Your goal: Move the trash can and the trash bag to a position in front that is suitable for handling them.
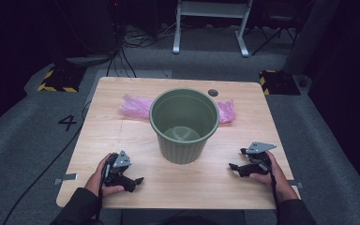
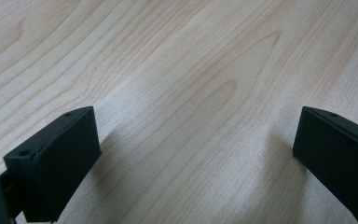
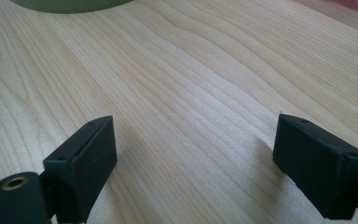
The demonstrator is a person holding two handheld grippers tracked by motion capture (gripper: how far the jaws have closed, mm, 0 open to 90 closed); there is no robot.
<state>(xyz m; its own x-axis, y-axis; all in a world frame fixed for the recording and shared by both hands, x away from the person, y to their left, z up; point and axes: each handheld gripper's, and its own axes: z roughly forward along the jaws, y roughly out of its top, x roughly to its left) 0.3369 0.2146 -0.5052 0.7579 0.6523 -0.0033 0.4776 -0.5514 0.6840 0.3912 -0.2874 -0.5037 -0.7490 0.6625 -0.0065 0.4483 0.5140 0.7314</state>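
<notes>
Green bin [image 1: 184, 123] sits untouched beyond both your grippers, left [image 1: 137, 181] and right [image 1: 235, 167], jaws wide and empty; judge the pink bag [image 1: 136, 106] behind it your first reach.

We read one sign only: a black number 4 [image 1: 67, 123] on the grey floor, beyond and to the left of the left claw [image 1: 138, 182], beside the surface [image 1: 122, 136].

We see a lab or test studio: grey carpet, a floor number 4 [image 1: 67, 123], hazard-striped blocks [image 1: 57, 79], loose cables [image 1: 122, 51] beyond the far table [image 1: 122, 136].
</notes>
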